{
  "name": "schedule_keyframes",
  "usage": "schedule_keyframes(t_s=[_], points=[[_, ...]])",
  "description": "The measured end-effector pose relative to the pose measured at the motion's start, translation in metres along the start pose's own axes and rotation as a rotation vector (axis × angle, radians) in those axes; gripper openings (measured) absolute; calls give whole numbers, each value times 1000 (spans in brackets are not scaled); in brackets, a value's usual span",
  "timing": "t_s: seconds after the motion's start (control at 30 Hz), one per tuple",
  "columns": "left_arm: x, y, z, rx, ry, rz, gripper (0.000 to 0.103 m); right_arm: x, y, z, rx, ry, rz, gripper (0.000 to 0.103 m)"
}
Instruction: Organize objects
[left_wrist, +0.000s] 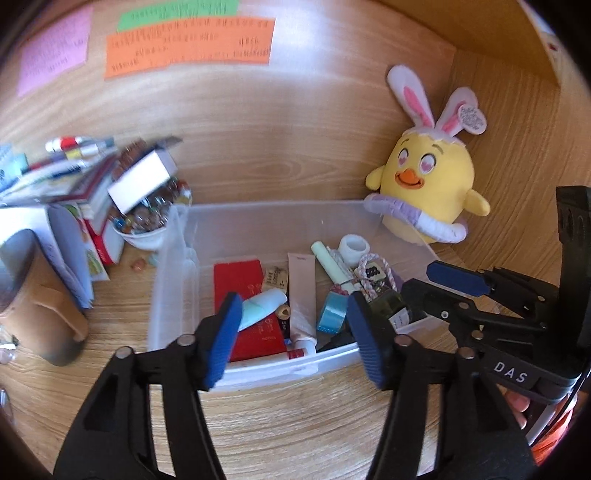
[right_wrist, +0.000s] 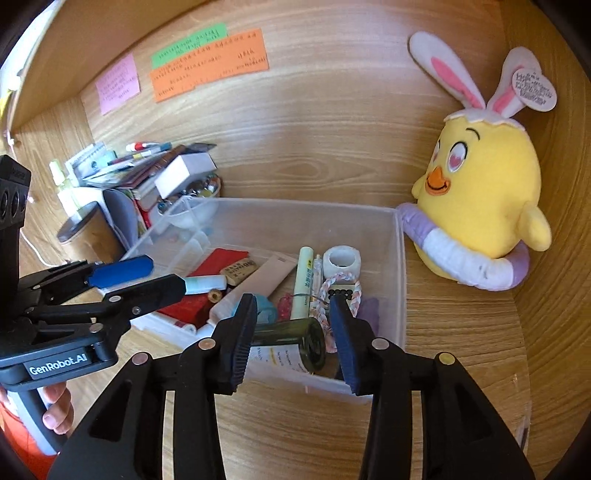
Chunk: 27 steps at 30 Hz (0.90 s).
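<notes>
While both blue-padded grippers hover with jaws apart and empty, the clear plastic bin (left_wrist: 258, 221) of small items fills mid-frame. Left gripper (left_wrist: 295, 339) frames a red card (left_wrist: 255, 332); right gripper (right_wrist: 293, 339) brackets a dark green bottle (right_wrist: 295, 339) lying lower centre.

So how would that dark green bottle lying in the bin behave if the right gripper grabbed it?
The green bottle lies on its side in the bin, so a nudge would probably roll it. It looks like glass: likely stiff, heavy for its size, smooth enough to slip between the pads.
</notes>
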<state>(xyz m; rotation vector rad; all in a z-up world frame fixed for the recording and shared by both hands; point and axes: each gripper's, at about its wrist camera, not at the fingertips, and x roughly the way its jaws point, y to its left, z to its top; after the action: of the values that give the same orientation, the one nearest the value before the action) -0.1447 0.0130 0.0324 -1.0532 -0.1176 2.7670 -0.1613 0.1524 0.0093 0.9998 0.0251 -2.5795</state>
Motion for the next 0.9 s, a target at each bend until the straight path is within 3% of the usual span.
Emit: schedule_keyframes(t_s=[0.17,0.3,0.43,0.9], points=[[-21,-2,-4,22,-43,12,68,-22,3,-4,-20,-32,1,50],[-34,0,-12,17,-80,35,90,-41,5,-12,-30,-73,-6,65],[-44,2,-22,12,-108,48,97,-55,8,-20,-37,-112,-32,83],[-49,2,-57,3,-105,66,99,-60,21,-47,-74,-109,-60,86]])
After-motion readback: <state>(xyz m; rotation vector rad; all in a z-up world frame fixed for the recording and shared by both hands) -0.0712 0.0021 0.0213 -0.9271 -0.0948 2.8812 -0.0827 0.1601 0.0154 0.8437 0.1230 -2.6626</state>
